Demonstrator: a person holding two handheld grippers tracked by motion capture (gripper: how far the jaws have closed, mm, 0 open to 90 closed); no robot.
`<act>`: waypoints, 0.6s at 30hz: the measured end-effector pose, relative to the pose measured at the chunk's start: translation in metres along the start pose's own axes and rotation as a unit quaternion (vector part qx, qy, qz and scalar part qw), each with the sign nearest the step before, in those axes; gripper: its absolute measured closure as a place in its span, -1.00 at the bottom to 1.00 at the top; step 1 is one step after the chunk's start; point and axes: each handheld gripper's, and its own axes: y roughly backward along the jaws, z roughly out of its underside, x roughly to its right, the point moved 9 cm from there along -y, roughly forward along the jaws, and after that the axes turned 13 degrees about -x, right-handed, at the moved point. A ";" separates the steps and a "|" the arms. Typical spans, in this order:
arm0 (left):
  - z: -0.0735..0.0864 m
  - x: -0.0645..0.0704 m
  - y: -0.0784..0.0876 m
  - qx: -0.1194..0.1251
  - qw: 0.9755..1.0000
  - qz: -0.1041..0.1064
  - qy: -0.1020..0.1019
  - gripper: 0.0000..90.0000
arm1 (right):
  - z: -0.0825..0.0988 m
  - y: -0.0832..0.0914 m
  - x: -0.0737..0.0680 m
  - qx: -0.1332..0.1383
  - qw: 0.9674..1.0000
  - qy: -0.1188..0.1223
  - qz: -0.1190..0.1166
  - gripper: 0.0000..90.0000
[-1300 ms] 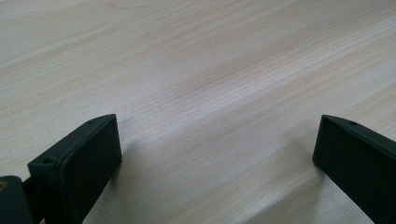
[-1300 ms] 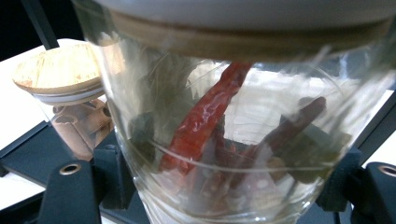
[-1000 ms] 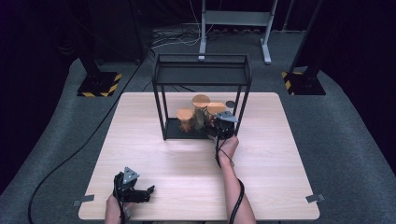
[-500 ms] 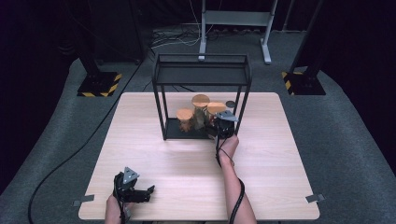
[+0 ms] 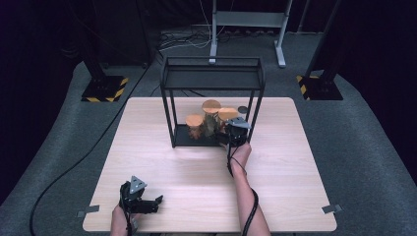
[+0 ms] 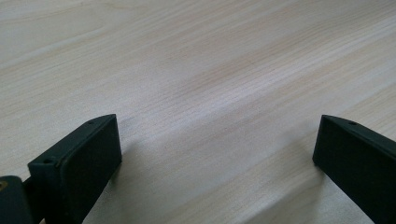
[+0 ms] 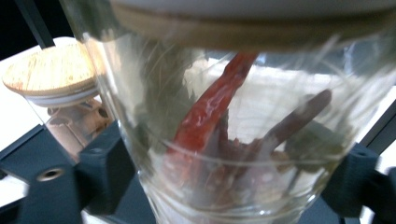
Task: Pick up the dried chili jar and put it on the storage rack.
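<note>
1. Two grippers are under my remote watch: the right gripper sits at the near right corner of the black wire rack, the forearm stretched straight up the table from the near edge, hand level and pointing away from me.
2. Its jaws have just been opening; in the right gripper view they stand on either side of a glass jar, and I cannot tell whether the pads touch the glass.
3. That jar stands upright on the rack's lower shelf, long axis vertical, lid on top; a red chilli inside it leans from lower left to upper right.
4. Beside it, to the left in the right gripper view, stands a second jar with a wooden lid. From above I count three wooden lids clustered under the rack.
5. The left gripper rests on the near left part of the table, well apart from the rack, turned toward the right, its jaws spread wide over bare wood with nothing between them.
6. Hard to read: the held jar's lid is cut off at the top of the right gripper view, the glass is blurred, and the darker contents beside the chilli I cannot identify.
</note>
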 end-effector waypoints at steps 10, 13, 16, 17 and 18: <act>0.000 0.000 0.000 0.000 1.000 0.000 0.000 -0.99 | 0.005 0.008 -0.004 -0.014 1.000 0.010 -0.003 -0.89; 0.000 0.000 0.000 0.000 1.000 0.000 0.000 -0.99 | 0.007 0.011 -0.005 -0.015 1.000 0.010 -0.009 -0.92; 0.000 0.000 0.000 0.000 1.000 0.000 0.000 -0.99 | 0.011 0.016 -0.005 -0.021 1.000 0.015 -0.017 -0.95; 0.000 0.000 0.000 0.000 1.000 0.000 0.000 -0.99 | 0.012 0.017 -0.005 -0.024 0.999 0.016 -0.020 -0.96; 0.000 0.000 0.000 0.000 1.000 0.000 0.000 -0.99 | 0.014 0.019 -0.005 -0.026 0.999 0.016 -0.024 -0.97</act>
